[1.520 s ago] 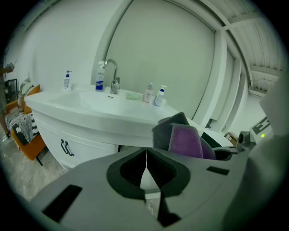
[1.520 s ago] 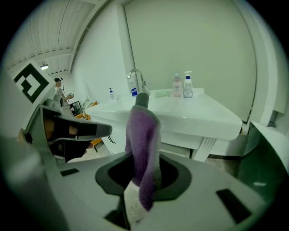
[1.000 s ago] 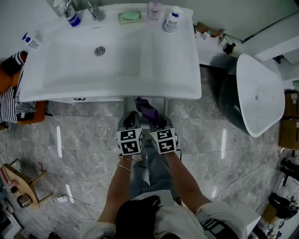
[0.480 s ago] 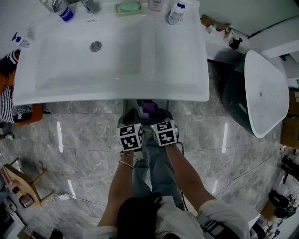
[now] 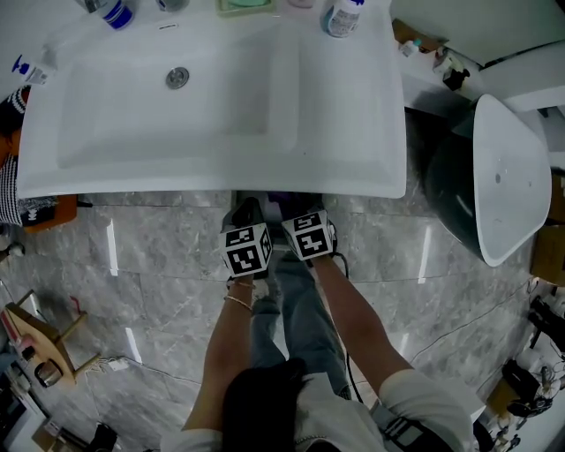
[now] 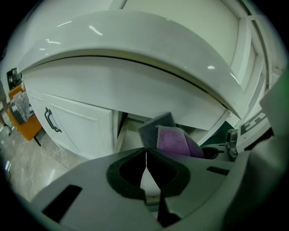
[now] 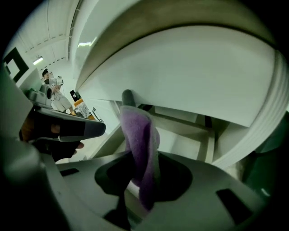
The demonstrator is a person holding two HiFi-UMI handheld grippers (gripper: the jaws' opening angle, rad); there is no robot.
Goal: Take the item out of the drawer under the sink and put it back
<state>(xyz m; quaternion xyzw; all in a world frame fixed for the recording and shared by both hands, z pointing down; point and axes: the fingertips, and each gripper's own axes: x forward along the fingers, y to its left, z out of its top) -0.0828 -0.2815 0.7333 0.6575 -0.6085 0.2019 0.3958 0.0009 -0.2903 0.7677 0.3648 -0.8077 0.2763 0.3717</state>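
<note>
A purple cloth (image 7: 141,144) hangs folded between the jaws of my right gripper (image 7: 142,180), which is shut on it. In the left gripper view the same cloth (image 6: 175,140) shows purple with a grey backing, held up in front of the open drawer (image 6: 130,135) under the sink. My left gripper (image 6: 146,158) is shut with nothing in it, its tips meeting just left of the cloth. In the head view the two marker cubes (image 5: 247,250) (image 5: 307,237) sit side by side below the white sink's front rim (image 5: 212,184), which hides the jaws.
A white cabinet door with a dark handle (image 6: 52,121) is left of the drawer. An orange stool (image 6: 22,124) stands further left. Bottles (image 5: 342,18) line the sink's back edge. A white oval fixture (image 5: 508,168) stands at the right. My legs (image 5: 296,309) are on the marble floor.
Both grippers have moved together toward the sink's front edge and lower. The purple cloth, plainly visible before, is now almost hidden under the rim in the head view.
</note>
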